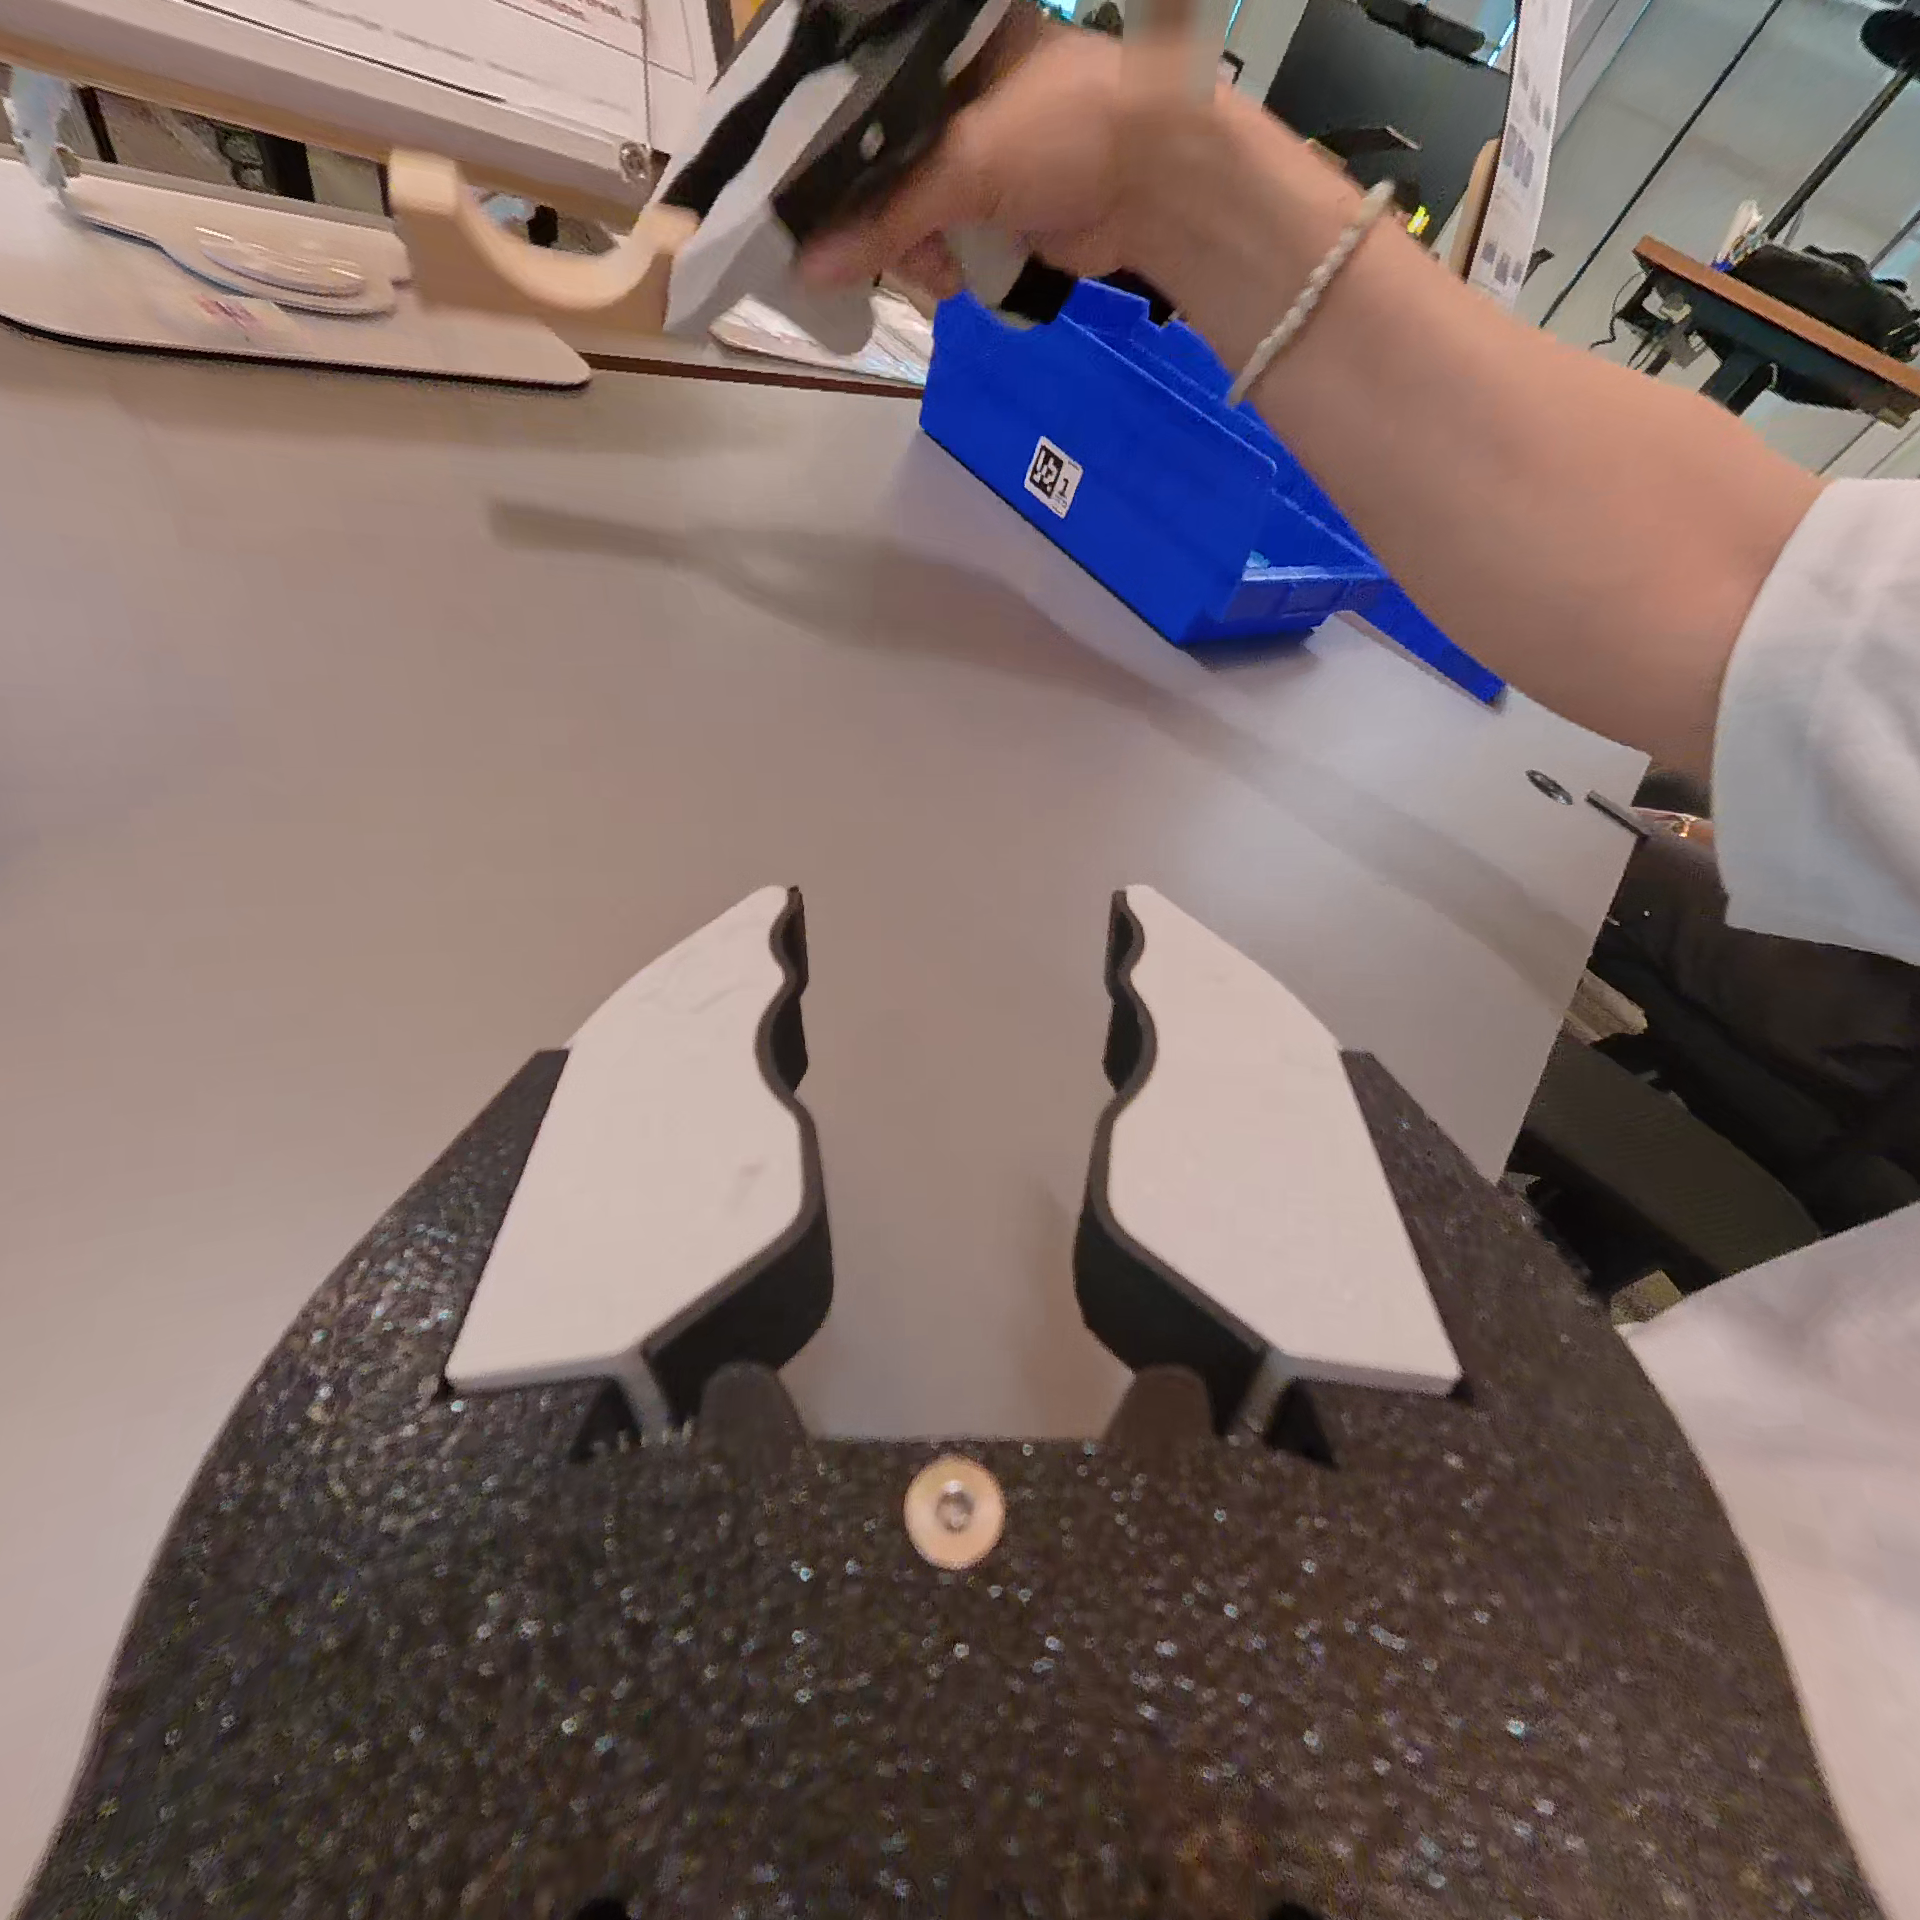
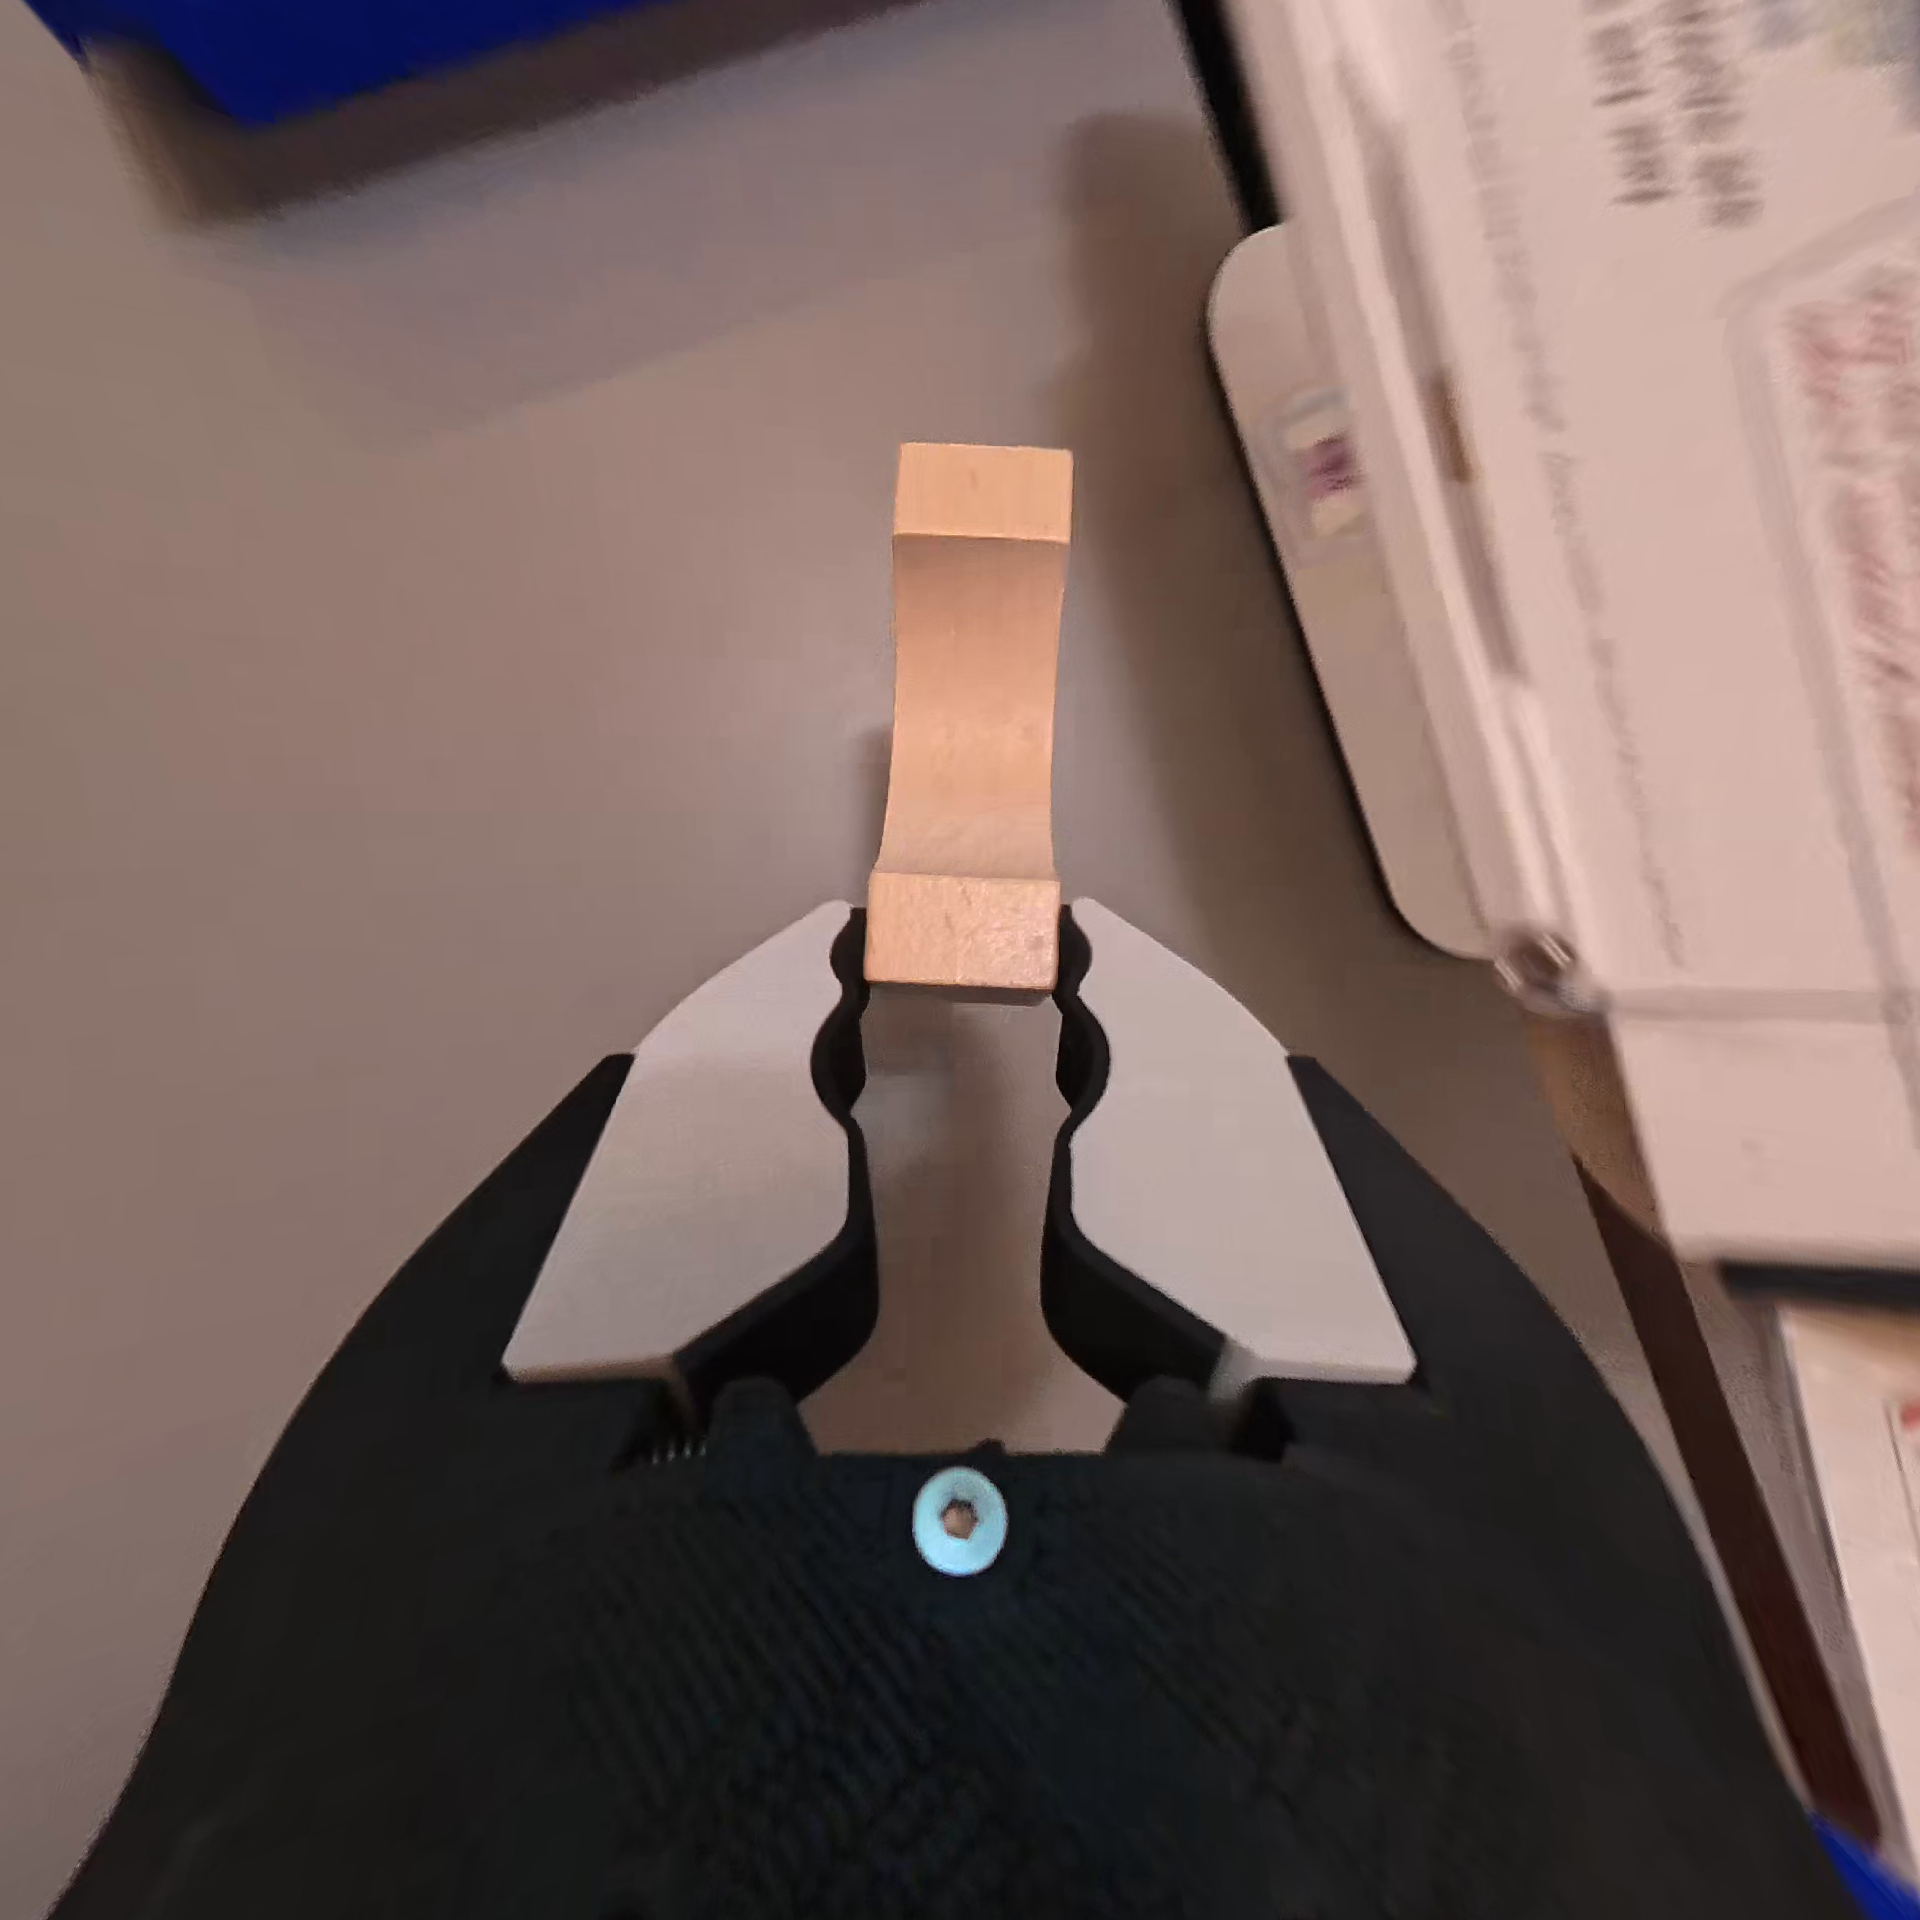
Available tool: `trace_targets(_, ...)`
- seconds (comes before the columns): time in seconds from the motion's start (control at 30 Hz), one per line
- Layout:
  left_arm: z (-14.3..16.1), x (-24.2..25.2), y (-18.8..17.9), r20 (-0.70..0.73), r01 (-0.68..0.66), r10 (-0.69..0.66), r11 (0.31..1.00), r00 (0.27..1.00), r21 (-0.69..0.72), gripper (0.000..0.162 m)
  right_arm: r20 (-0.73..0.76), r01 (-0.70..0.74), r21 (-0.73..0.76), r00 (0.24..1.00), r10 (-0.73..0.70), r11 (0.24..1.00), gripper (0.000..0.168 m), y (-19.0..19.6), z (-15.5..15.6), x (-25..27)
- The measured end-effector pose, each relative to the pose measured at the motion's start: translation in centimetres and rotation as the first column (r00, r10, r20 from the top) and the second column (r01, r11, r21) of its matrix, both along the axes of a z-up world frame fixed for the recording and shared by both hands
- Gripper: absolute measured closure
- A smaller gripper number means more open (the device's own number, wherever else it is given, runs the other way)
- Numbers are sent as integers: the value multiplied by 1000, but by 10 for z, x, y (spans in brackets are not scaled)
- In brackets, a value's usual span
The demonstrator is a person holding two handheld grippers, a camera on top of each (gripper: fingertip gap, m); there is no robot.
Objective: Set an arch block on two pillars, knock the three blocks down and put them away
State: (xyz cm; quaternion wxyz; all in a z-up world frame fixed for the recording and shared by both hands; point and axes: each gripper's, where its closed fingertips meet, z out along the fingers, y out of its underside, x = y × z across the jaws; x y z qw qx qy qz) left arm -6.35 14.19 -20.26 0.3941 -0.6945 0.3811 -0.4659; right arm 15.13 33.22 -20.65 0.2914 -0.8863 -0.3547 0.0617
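My right gripper (image 2: 961, 940) is shut on one end of a curved wooden arch block (image 2: 977, 717) and holds it above the grey table (image 2: 416, 623). The block's other end points away from me. In the left wrist view the same block (image 1: 509, 249) hangs from the right gripper (image 1: 686, 260) at the far side, held by a person's hand (image 1: 1091, 177). My left gripper (image 1: 954, 925) is open and empty, low over the bare table (image 1: 520, 675).
A blue plastic bin (image 1: 1132, 468) with a small black-and-white tag stands on the table at the far right, under the person's forearm (image 1: 1507, 447). A white board with printed sheets (image 2: 1610, 520) lies beyond the block. The table's right edge (image 1: 1579, 987) is close. The left gripper's tips are roughly 30 cm from the right gripper's.
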Motion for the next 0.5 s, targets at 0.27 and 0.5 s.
trace_targets(0.27,5,16,-21,-6,50,-49,999,999,21,107,-59,310,127,951,-304,942,133,-72,89,137)
trace_targets(0.5,10,30,-33,20,89,-89,996,996,13,107,75,667,88,736,-673,740,133,-151,61,287)
